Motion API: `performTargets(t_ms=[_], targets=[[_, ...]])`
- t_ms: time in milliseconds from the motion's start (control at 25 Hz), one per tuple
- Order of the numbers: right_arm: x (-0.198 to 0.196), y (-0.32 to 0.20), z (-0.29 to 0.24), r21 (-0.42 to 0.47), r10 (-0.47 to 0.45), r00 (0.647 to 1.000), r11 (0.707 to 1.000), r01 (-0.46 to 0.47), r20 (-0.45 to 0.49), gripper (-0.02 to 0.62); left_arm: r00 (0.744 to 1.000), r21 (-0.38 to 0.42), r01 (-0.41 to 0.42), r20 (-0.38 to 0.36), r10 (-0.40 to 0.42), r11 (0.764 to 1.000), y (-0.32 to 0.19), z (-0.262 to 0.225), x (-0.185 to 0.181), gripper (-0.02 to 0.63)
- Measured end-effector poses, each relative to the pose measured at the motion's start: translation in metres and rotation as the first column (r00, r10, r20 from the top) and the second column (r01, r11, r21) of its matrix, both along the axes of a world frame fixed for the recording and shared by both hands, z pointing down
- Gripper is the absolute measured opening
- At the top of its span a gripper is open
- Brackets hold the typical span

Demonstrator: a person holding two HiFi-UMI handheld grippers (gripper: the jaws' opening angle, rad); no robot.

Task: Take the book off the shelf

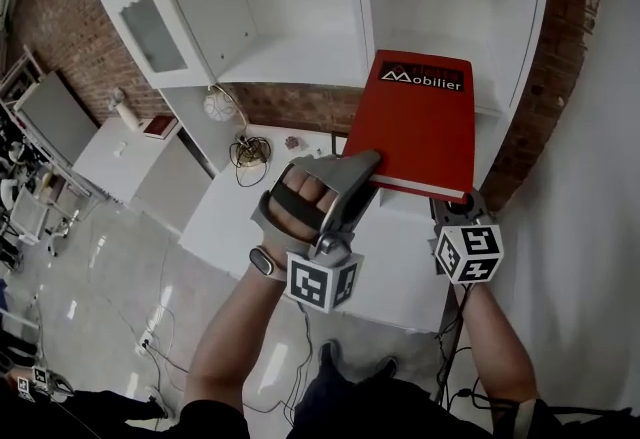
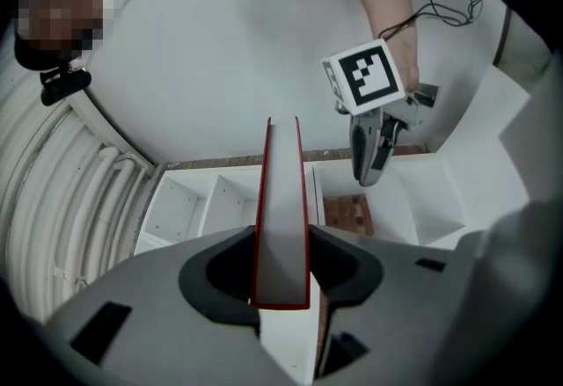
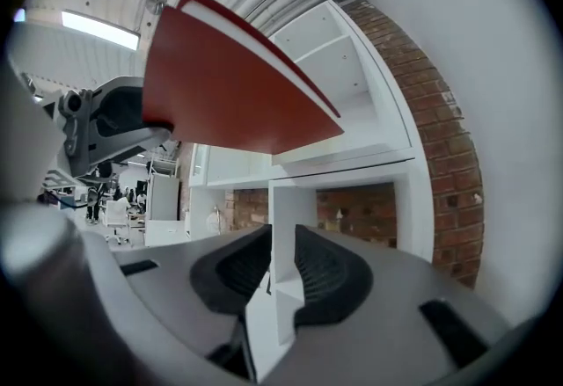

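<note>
One pinch holds the book (image 1: 425, 122): left gripper (image 1: 362, 170) clamps its near left corner, right gripper (image 3: 281, 263) gapes empty, so its weight could twist it loose.

The left gripper (image 1: 360, 167) and right gripper (image 3: 283, 263) are showing grey shells and black ribbed pads (image 3: 332, 274). Each is carrying a white cube with black square markers: the left cube (image 1: 322, 284) and the right cube (image 1: 468, 252). The person is wearing a pale wristband (image 1: 262, 262) and dark clothes (image 1: 350, 412). A thin black cable (image 2: 400, 21) is trailing along the right arm.
</note>
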State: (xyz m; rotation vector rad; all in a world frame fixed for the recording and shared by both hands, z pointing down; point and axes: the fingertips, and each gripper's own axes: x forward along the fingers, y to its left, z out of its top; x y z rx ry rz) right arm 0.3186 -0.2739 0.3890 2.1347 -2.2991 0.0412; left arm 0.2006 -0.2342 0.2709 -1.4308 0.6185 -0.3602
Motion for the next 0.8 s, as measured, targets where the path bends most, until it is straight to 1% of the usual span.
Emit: performTargets(t_ms=[160, 240, 360, 520, 640, 800], targets=[[-0.020, -0.010, -0.005, -0.008, -0.043, 0.999, 0.999, 0.043, -0.001, 0.080, 0.999, -0.018, -0.030, -0.041, 0.030, 0.999, 0.029, -0.006, -0.019, 0.169], [-0.029, -0.017, -0.004, -0.011, -0.056, 0.998, 0.998, 0.056, 0.003, 0.080, 0.998, -0.011, -0.022, -0.054, 0.022, 1.000, 0.034, -0.006, -0.028, 0.168], [-0.058, -0.022, 0.010, -0.030, -0.096, 0.995, 0.995, 0.097, 0.013, 0.078, 0.998, -0.019, 0.027, -0.057, -0.028, 0.999, 0.035, 0.007, -0.058, 0.169], [-0.106, -0.029, 0.014, -0.037, -0.147, 0.989, 0.988, 0.147, 0.001, 0.074, 0.993, -0.018, 0.117, -0.025, -0.118, 0.993, 0.026, 0.028, -0.113, 0.169], [-0.132, -0.039, 0.017, -0.048, -0.177, 0.984, 0.983, 0.176, -0.008, 0.072, 0.987, -0.011, 0.162, -0.002, -0.162, 0.987, 0.016, 0.037, -0.145, 0.169], [-0.167, -0.046, 0.015, -0.054, -0.214, 0.977, 0.976, 0.213, -0.016, 0.072, 0.977, -0.017, 0.214, 0.010, -0.214, 0.977, 0.003, 0.046, -0.182, 0.169]])
